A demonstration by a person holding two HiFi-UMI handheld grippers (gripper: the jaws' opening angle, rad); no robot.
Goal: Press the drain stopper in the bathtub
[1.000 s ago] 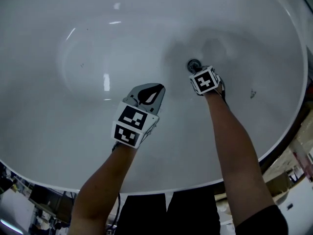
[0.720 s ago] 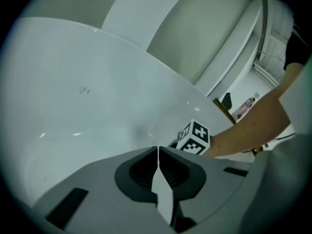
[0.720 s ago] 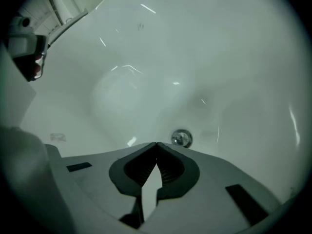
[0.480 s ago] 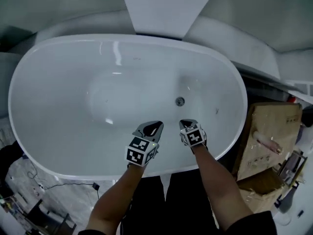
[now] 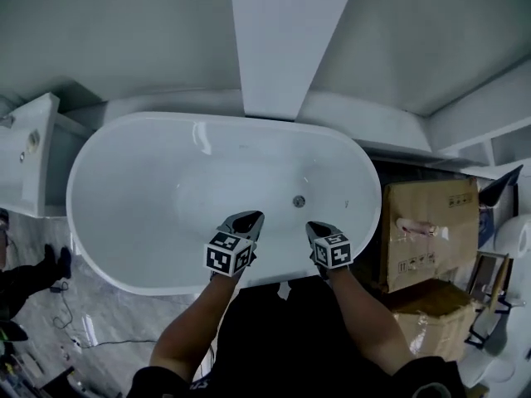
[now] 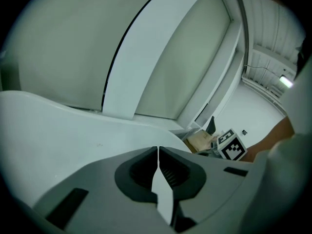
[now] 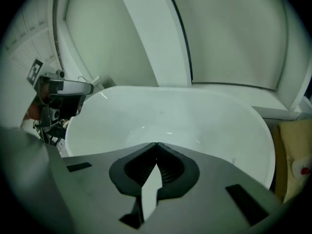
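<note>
The white oval bathtub point(image 5: 166, 222) lies below me in the head view, with the small round drain stopper point(image 5: 299, 201) on its floor right of centre. My left gripper point(image 5: 250, 217) hangs over the tub's near wall, jaws shut and empty. My right gripper point(image 5: 314, 227) is also shut and empty, just short of the stopper and high above it. In the left gripper view the shut tips point(image 6: 157, 147) point over the tub rim point(image 6: 58, 130). The right gripper view has its shut tips point(image 7: 156, 144) over the tub's basin point(image 7: 195, 116); the stopper is hidden there.
Cardboard boxes point(image 5: 423, 222) stand against the tub's right end. A white pillar point(image 5: 290, 40) rises behind the tub. Another white fixture point(image 5: 25, 156) sits at the left, with a person's shoes point(image 5: 54, 264) and cables on the floor near it.
Both grippers have pulled back from deep in the tub to its near rim. The right one has left the stopper. The head view has risen and now takes in the whole tub.
</note>
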